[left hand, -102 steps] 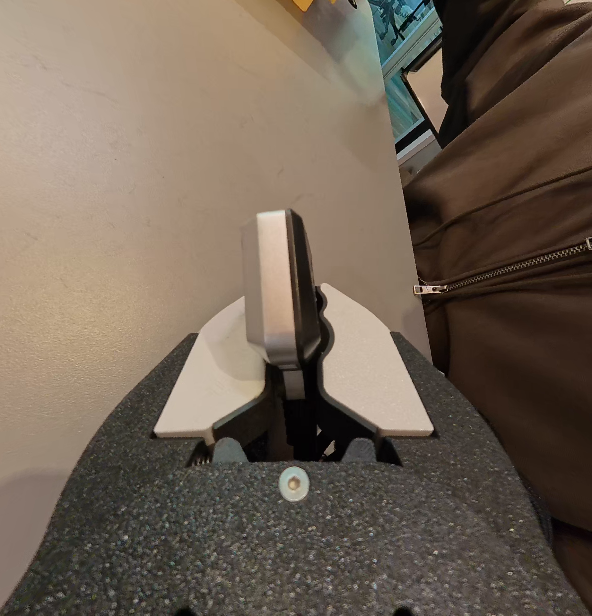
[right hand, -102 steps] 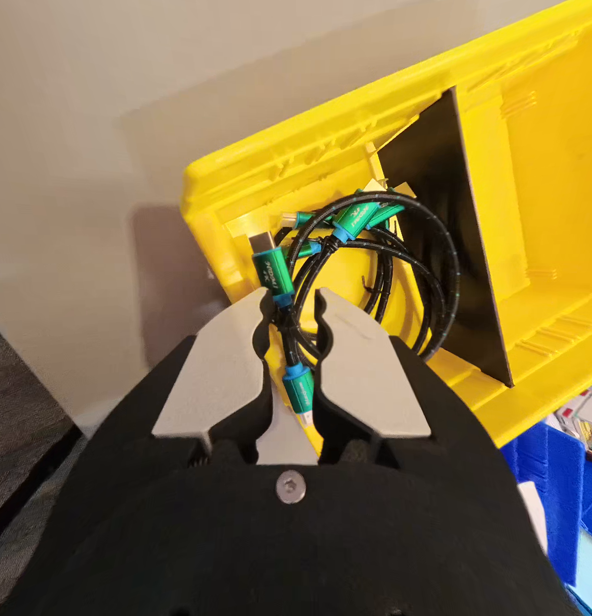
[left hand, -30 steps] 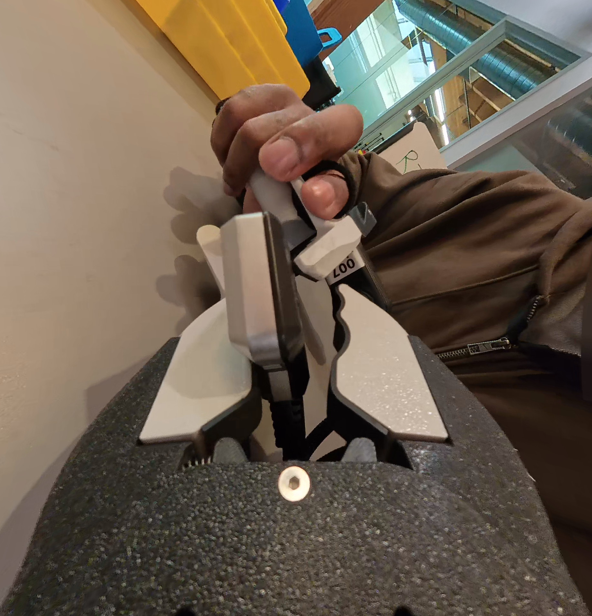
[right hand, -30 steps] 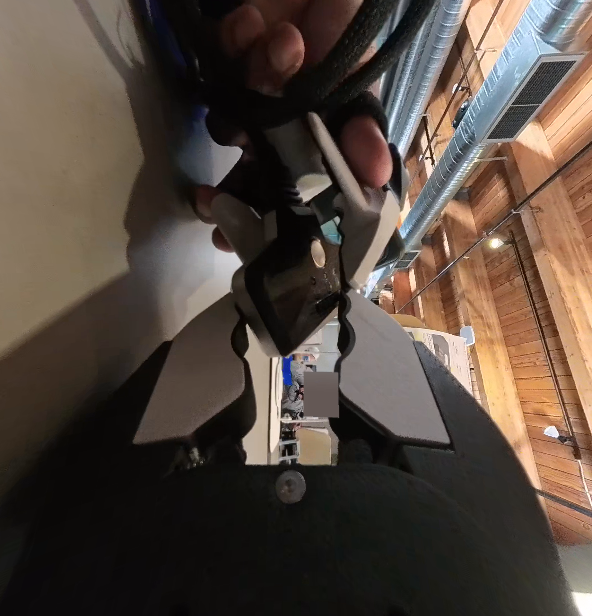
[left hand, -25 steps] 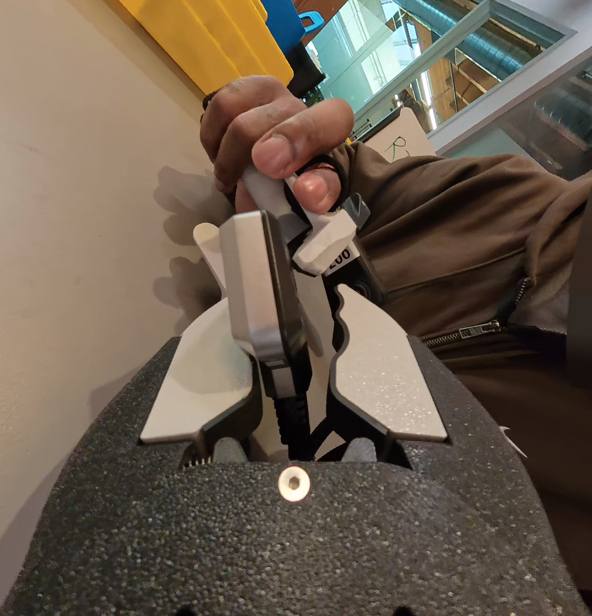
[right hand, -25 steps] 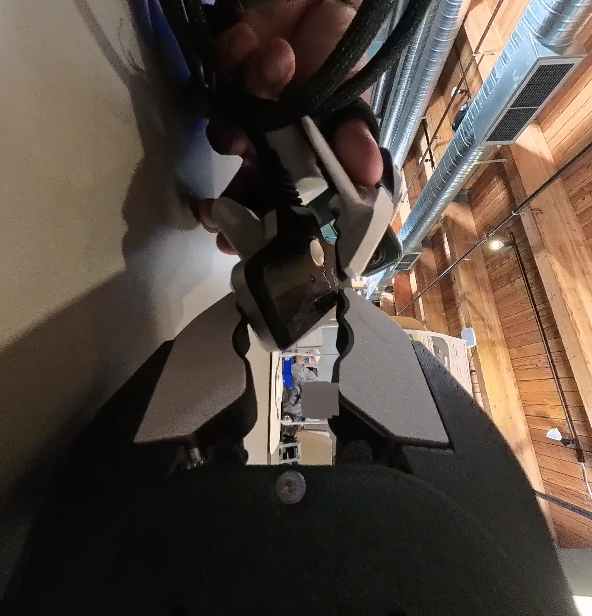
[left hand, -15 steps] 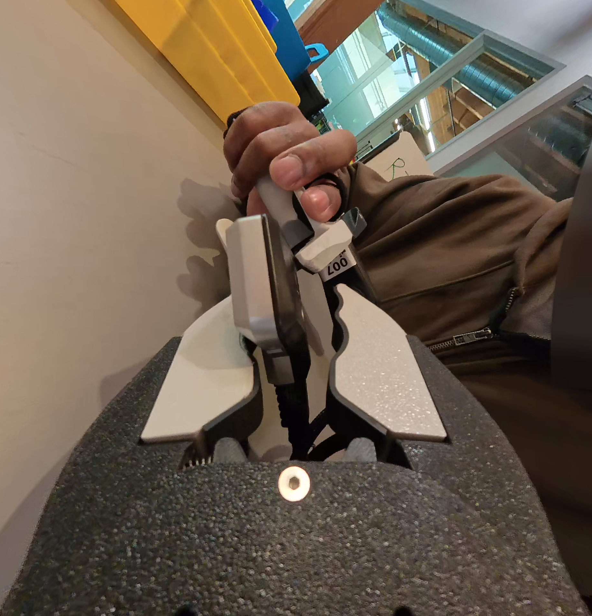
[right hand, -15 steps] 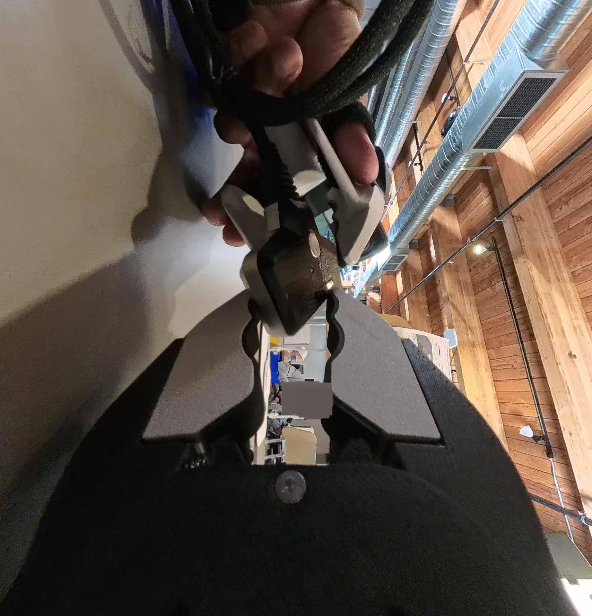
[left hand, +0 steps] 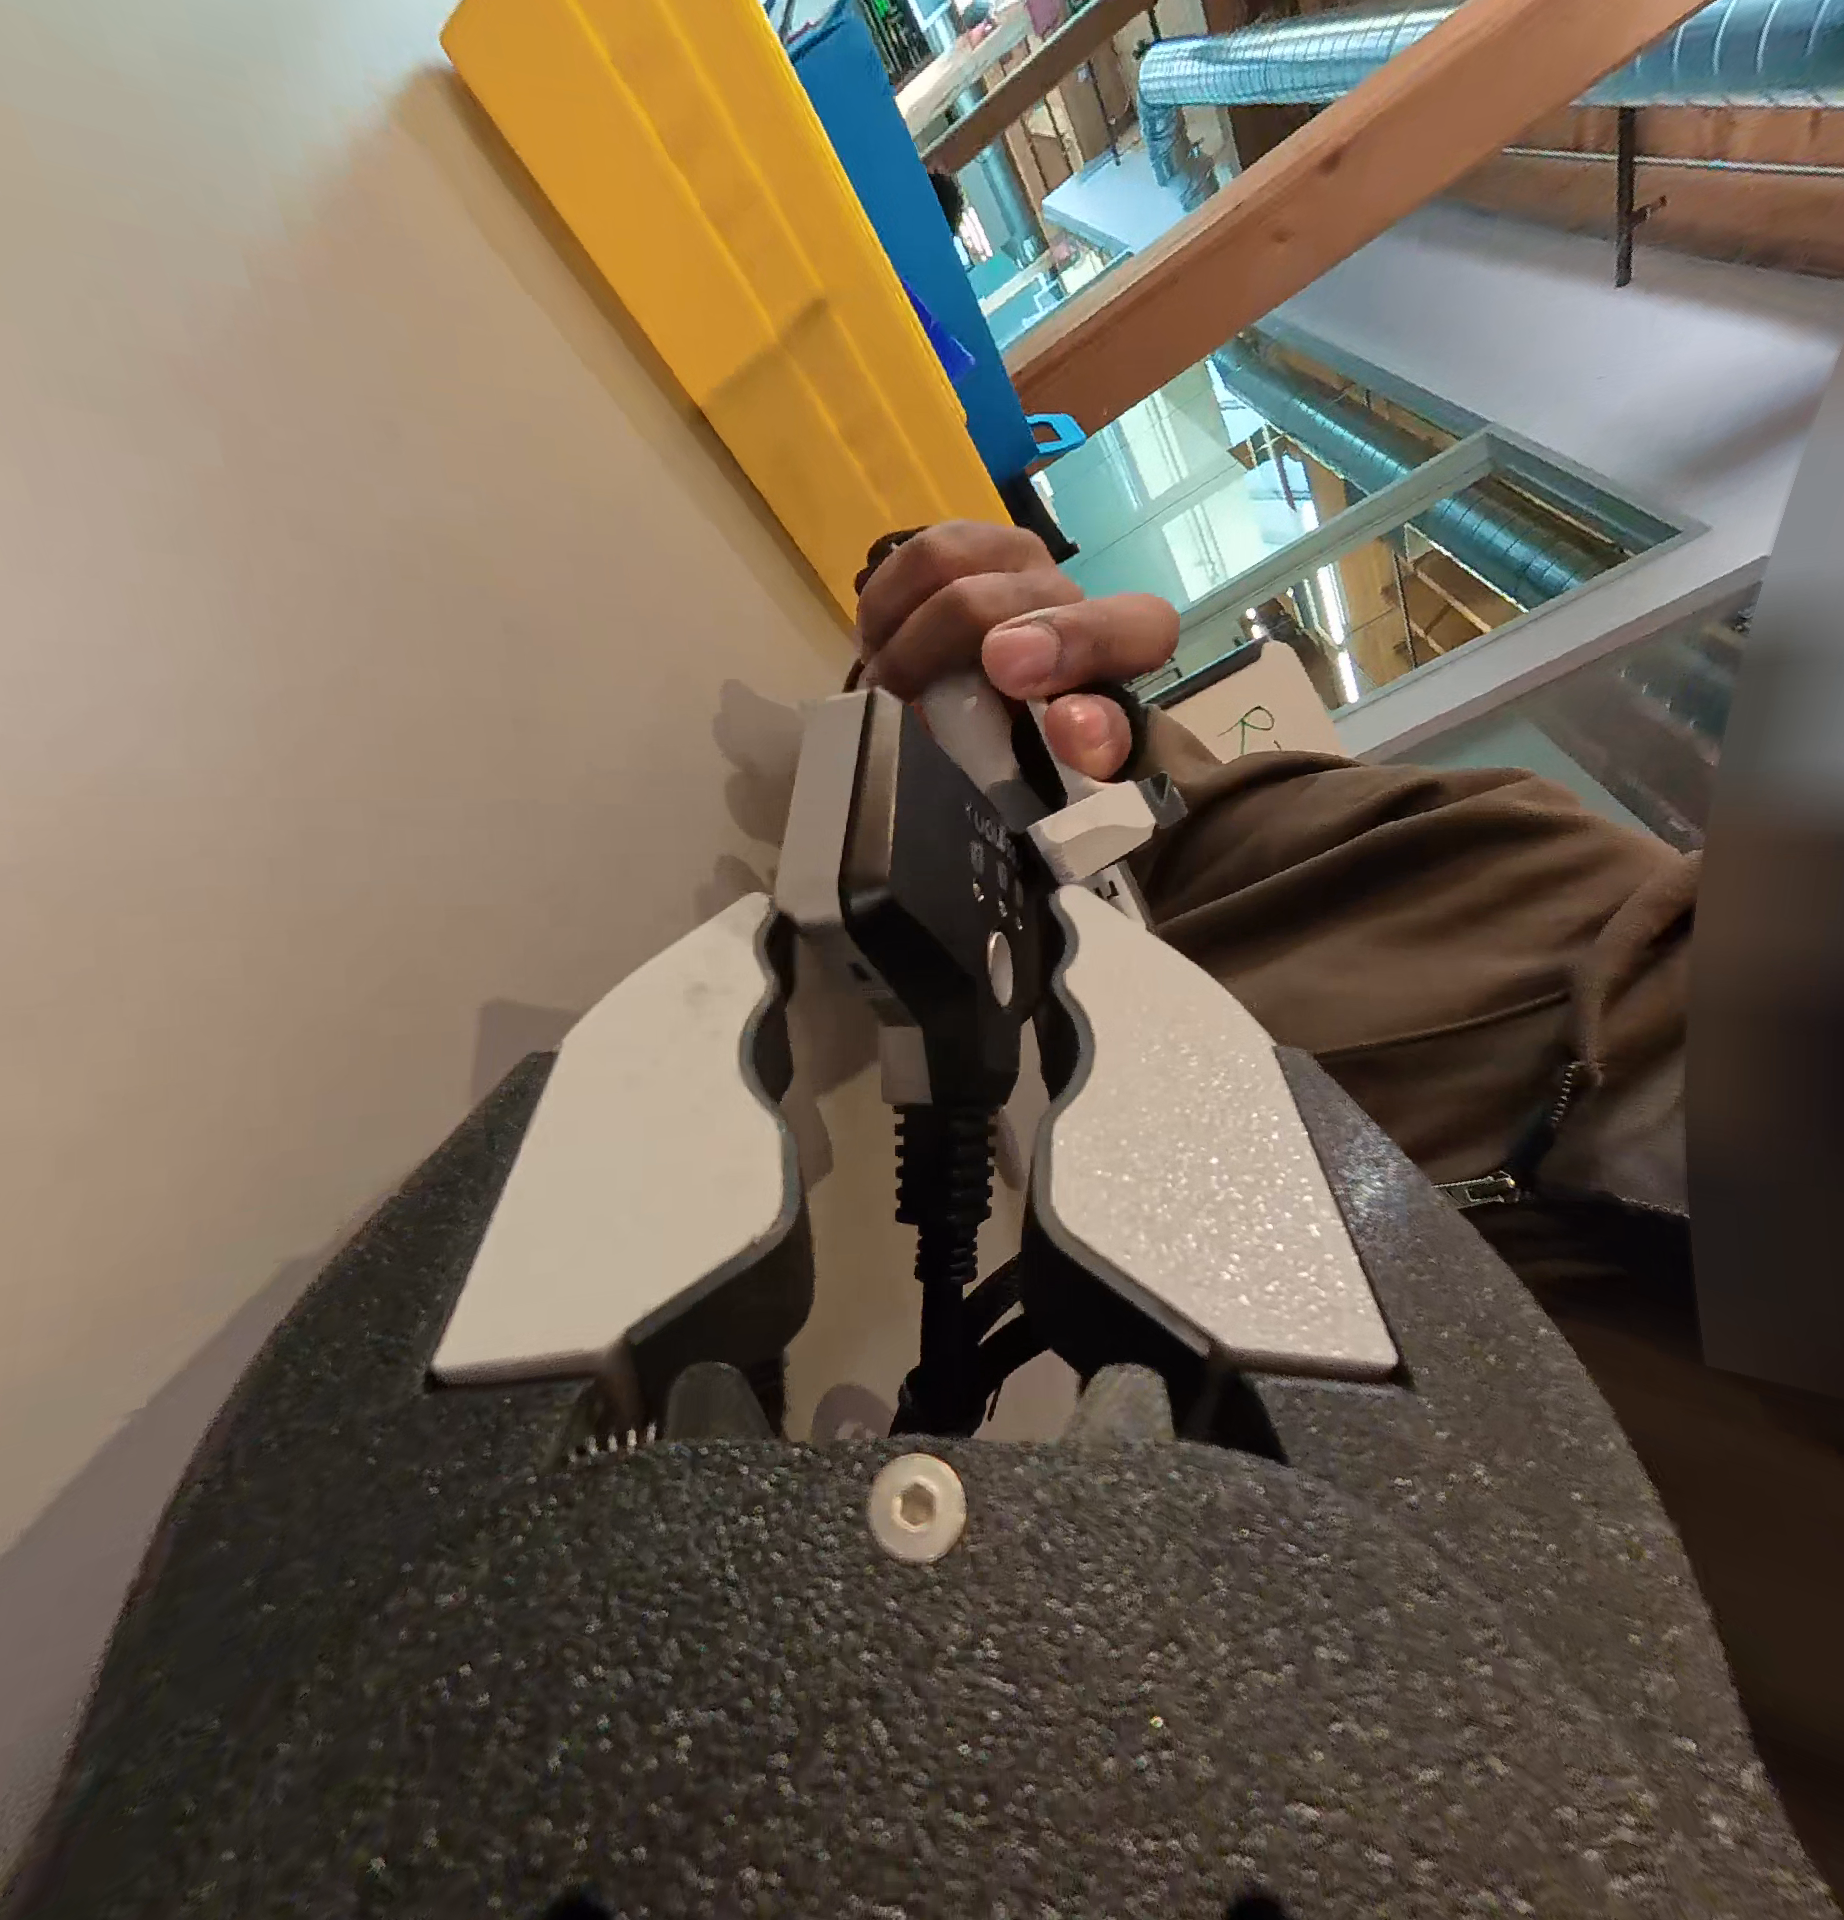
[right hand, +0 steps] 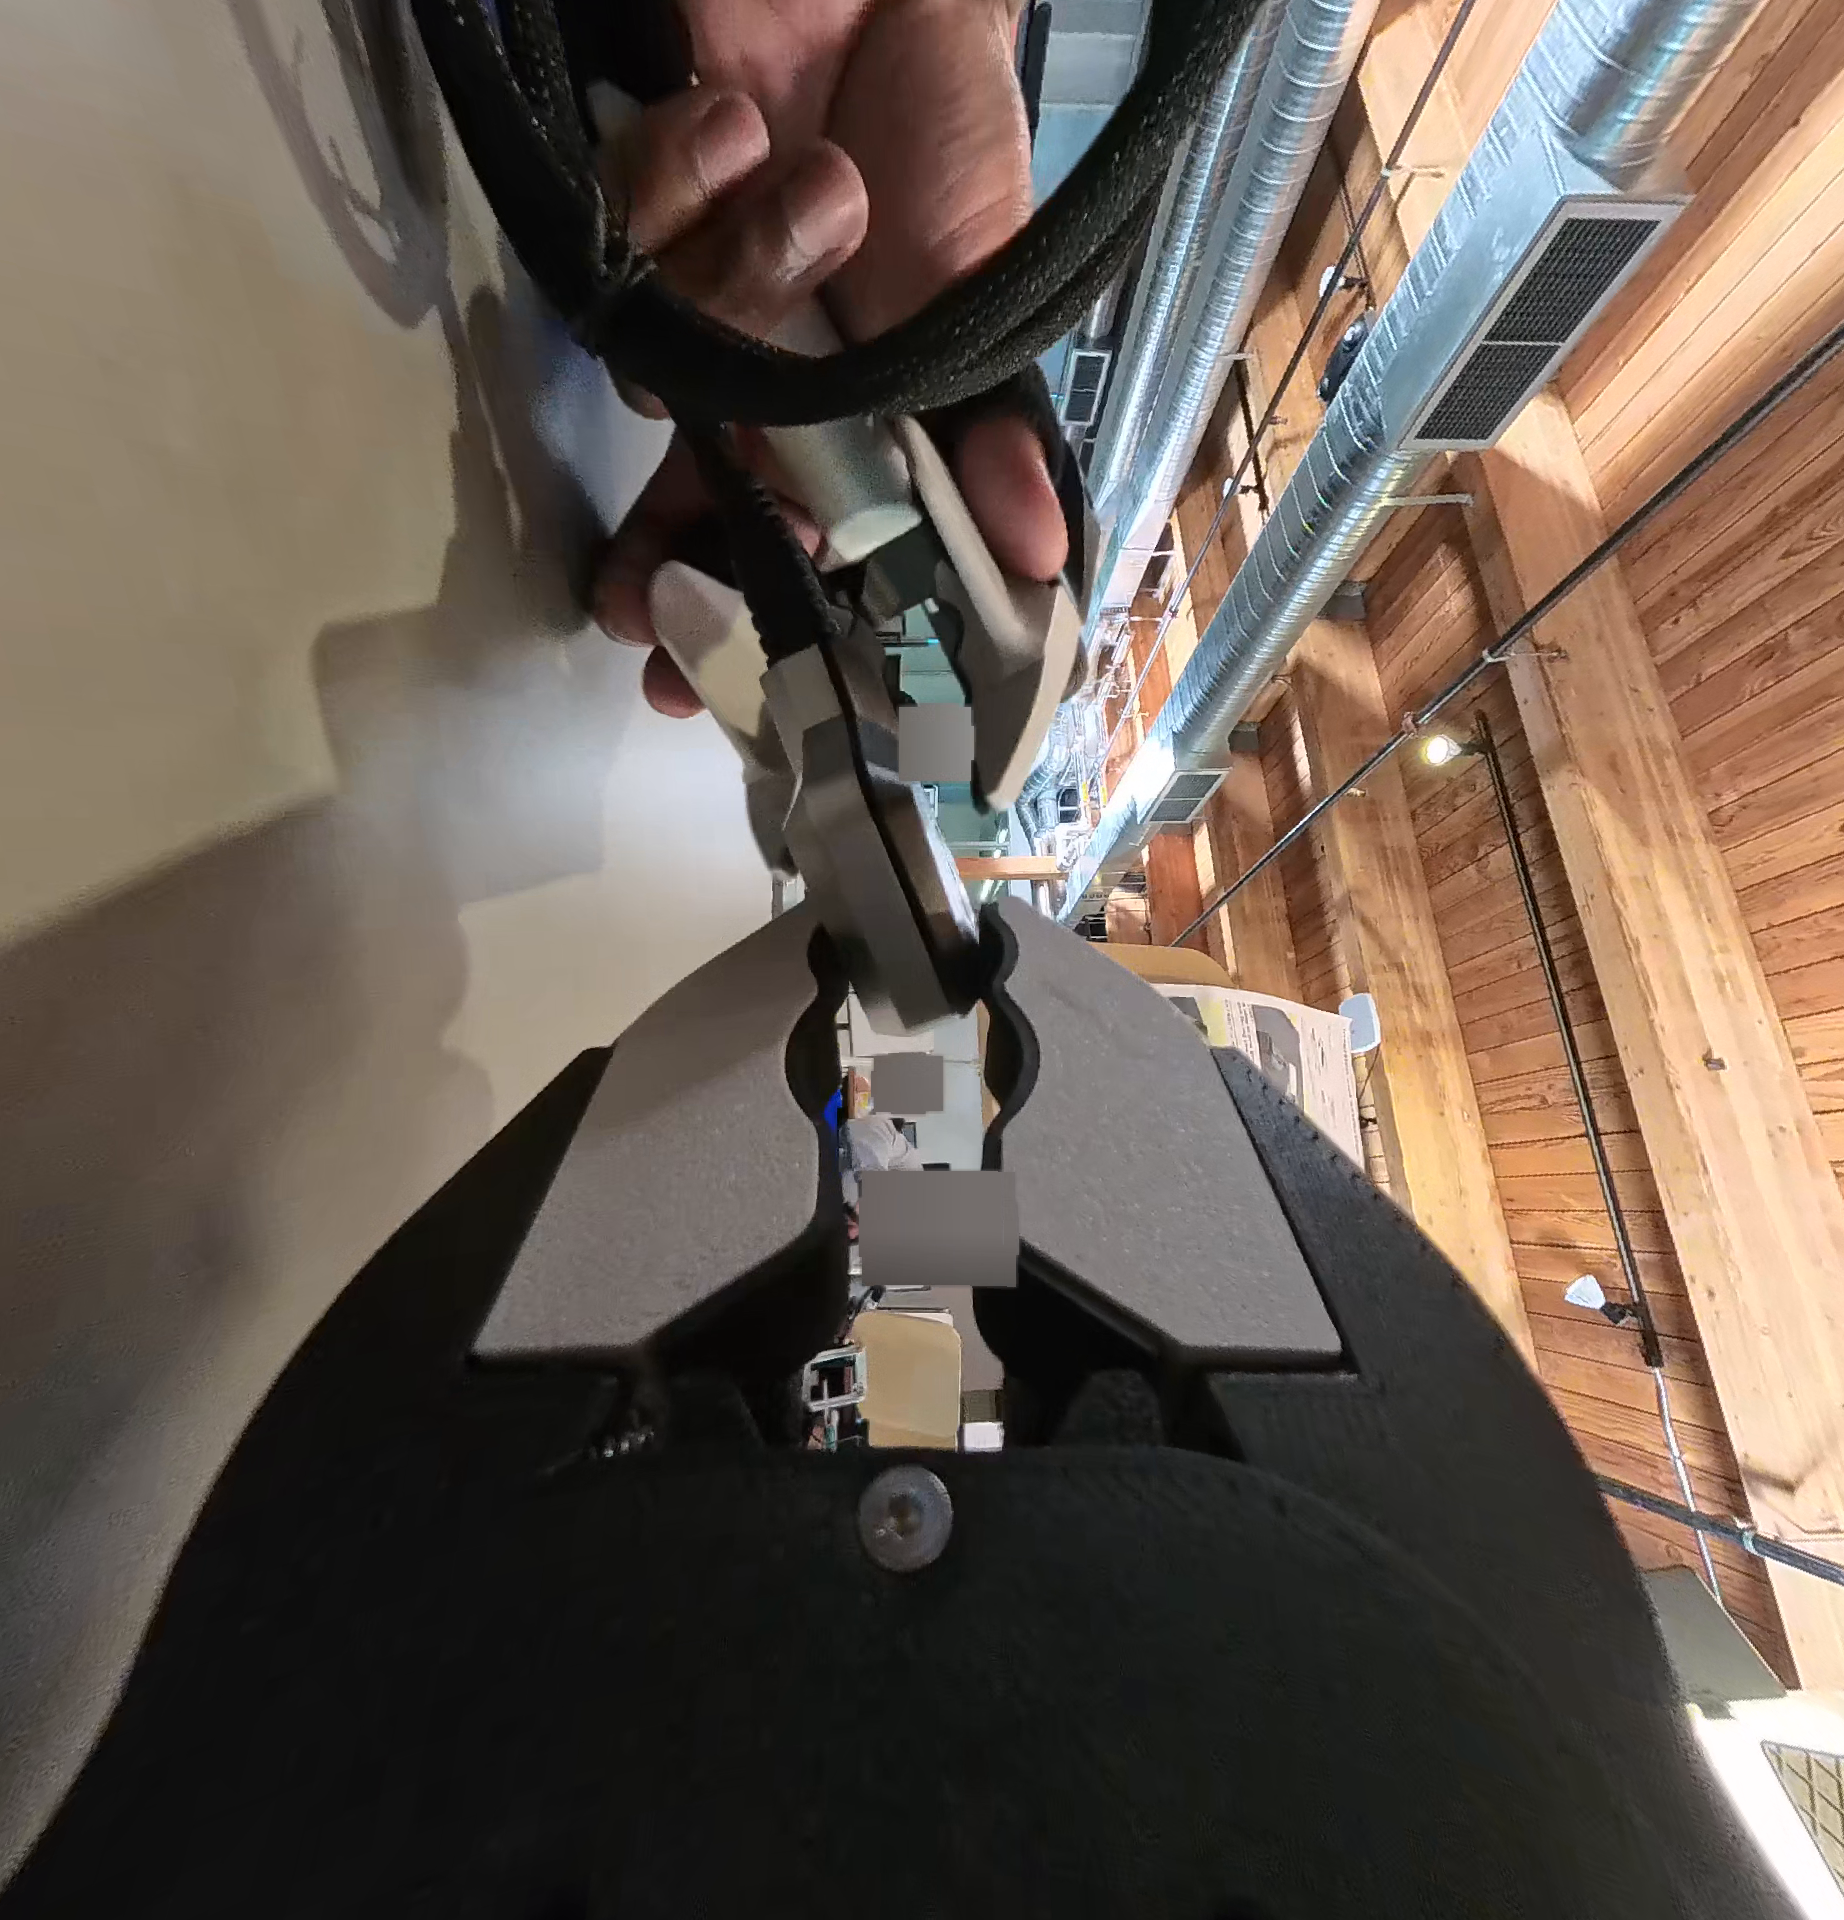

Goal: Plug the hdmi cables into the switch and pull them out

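Observation:
A flat grey and black device (left hand: pixel 928 862) with a black braided cable (left hand: pixel 944 1174) stands between the fingers of my left gripper (left hand: pixel 913 914). It is turned so that its black face shows. The left jaws stand apart around it, and the right wrist view shows a gap beside one left finger (right hand: pixel 1001 675). My right gripper (right hand: pixel 907 935) is shut on the device's far end (right hand: pixel 876 883), both pads pressed on its flat sides. The right gripper's fingers (left hand: pixel 1094 821) and the hand (left hand: pixel 1001 623) that holds it show beyond the device. The cable (right hand: pixel 949 343) loops around the other hand (right hand: pixel 845 156).
A beige table top (left hand: pixel 274 623) fills the left. A yellow bin (left hand: pixel 752 270) and a blue bin (left hand: pixel 897 208) stand at its far end. A person's brown jacket (left hand: pixel 1417 935) is on the right. Wooden walls and ducts (right hand: pixel 1624 727) lie behind. My two grippers' fingertips are within a few centimetres of each other.
My right gripper closed onto the device's far end. The device turned between the open left fingers, so its black face now shows. Both grippers tilted upward.

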`<act>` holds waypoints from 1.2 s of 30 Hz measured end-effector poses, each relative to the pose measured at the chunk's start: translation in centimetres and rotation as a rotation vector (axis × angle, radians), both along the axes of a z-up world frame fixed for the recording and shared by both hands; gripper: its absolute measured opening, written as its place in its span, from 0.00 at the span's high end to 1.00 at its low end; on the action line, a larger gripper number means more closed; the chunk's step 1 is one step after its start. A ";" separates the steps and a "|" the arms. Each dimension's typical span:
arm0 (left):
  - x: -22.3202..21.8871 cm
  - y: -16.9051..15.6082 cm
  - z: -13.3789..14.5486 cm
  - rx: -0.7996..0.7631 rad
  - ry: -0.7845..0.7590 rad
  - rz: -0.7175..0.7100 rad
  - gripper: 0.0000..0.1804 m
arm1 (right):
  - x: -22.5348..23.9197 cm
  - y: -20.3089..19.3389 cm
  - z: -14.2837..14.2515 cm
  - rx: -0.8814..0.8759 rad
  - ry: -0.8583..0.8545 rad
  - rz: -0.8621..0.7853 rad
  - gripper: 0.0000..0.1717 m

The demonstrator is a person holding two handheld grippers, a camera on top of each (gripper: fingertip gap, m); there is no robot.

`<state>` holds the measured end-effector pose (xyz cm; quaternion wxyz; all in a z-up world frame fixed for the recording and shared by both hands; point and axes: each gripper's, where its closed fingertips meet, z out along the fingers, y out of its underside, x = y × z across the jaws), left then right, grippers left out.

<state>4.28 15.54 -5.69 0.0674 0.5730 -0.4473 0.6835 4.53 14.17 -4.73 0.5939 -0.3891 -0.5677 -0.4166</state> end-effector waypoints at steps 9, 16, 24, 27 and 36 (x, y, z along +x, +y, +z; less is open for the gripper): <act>0.6 -1.5 0.5 -0.088 -0.011 -0.018 0.88 | -1.0 -0.1 -1.0 0.021 -0.075 0.033 0.81; 1.0 -1.9 0.4 -0.083 -0.003 -0.008 0.86 | -1.4 0.2 -0.4 0.056 -0.080 0.009 0.85; 0.2 5.9 0.9 0.069 -0.075 0.272 0.86 | 1.0 -0.1 0.0 0.016 -0.066 -0.075 0.86; -0.3 7.5 0.4 0.096 -0.062 0.307 0.86 | 3.0 -0.1 1.5 0.035 -0.039 -0.147 0.87; -0.4 7.6 -0.3 0.142 -0.031 0.295 0.86 | 13.5 -3.6 9.7 0.106 0.069 -0.511 0.86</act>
